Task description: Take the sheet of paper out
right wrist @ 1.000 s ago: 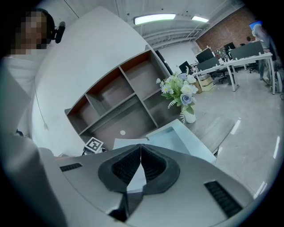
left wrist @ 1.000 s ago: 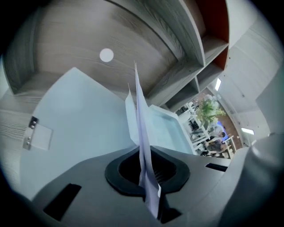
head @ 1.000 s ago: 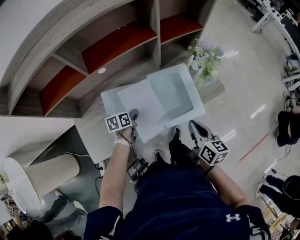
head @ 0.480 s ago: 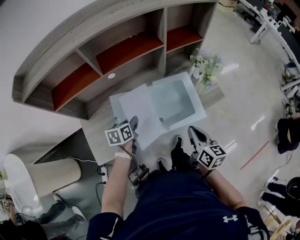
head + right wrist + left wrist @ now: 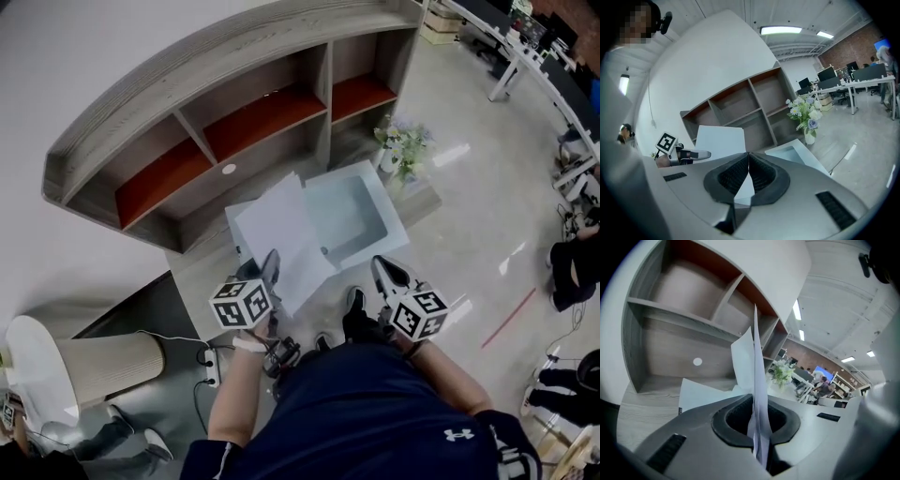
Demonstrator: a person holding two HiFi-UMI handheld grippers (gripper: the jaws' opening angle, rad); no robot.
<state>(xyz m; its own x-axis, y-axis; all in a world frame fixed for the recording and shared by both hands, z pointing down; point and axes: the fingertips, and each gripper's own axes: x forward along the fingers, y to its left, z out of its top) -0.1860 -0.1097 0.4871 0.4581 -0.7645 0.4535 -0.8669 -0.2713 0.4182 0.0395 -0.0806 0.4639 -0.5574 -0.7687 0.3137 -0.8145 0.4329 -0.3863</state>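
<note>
A white sheet of paper (image 5: 281, 232) is lifted and tilted above the wooden counter (image 5: 202, 281). My left gripper (image 5: 271, 264) is shut on its near edge. In the left gripper view the sheet (image 5: 755, 357) stands edge-on, pinched between the pads of the left gripper (image 5: 758, 437). A translucent plastic folder (image 5: 361, 211) lies flat on the counter just right of the sheet. My right gripper (image 5: 379, 264) hovers at the folder's near edge, jaws closed together with nothing between them. From the right gripper (image 5: 748, 155) view I see the sheet (image 5: 719, 139) and the left gripper (image 5: 696, 154) holding it.
A curved wooden shelf unit (image 5: 244, 122) with red-backed compartments rises behind the counter. A vase of flowers (image 5: 401, 145) stands at the counter's right end. A round white pedestal (image 5: 84, 361) sits low on the left. Office desks (image 5: 525, 47) fill the far right.
My left gripper has risen with the sheet, which went from lying almost flat over the folder to standing tilted above it. The right gripper rose slightly.
</note>
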